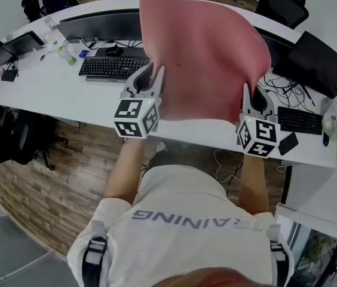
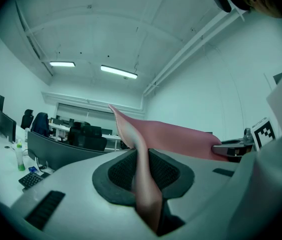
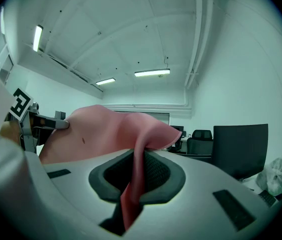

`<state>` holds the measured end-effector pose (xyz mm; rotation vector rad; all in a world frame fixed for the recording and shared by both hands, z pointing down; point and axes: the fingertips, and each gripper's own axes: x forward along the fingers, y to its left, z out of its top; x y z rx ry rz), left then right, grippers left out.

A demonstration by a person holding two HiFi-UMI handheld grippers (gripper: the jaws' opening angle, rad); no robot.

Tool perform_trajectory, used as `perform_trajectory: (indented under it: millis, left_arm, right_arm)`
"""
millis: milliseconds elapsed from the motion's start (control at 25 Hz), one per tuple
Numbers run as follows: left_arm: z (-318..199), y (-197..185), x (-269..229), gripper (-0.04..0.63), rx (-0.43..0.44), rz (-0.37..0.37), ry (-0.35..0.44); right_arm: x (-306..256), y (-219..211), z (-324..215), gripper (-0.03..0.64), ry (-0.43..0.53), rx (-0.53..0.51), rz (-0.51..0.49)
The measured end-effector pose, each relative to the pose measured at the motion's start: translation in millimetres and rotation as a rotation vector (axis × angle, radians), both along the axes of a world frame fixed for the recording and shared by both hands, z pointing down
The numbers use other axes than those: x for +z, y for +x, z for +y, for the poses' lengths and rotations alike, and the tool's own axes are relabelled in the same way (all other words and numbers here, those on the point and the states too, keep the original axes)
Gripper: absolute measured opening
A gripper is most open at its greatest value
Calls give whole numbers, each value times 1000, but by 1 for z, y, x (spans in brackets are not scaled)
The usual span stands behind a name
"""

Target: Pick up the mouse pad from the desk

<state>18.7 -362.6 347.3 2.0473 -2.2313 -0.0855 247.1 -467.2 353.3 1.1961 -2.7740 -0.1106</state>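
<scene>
Mouse pad (image 1: 201, 58): pink, lifted clear of the desk (image 1: 49, 91), sagging between both grippers.
Left gripper (image 1: 156, 72): jaws clamped on the pad's near left edge.
Right gripper (image 1: 250, 92): jaws clamped on its near right edge.
Desk: white, with a black keyboard (image 1: 112, 67) and a monitor (image 1: 97, 24).
Shirt (image 1: 186, 190): print reads "TRAINING".

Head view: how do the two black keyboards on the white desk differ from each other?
The left keyboard looks wider in this view than the right keyboard. The left keyboard lies left of the raised mouse pad. The right keyboard lies right of it, beyond the right gripper. Both are black and lie flat on the desk.
</scene>
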Motion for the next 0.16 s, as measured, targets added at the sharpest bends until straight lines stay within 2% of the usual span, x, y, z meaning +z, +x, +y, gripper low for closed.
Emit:
perform_trajectory:
  millis: [160]
  left_arm:
    - [0, 0, 1, 97, -2, 1, 3]
  right_arm:
    - [0, 0, 1, 57, 3, -2, -2]
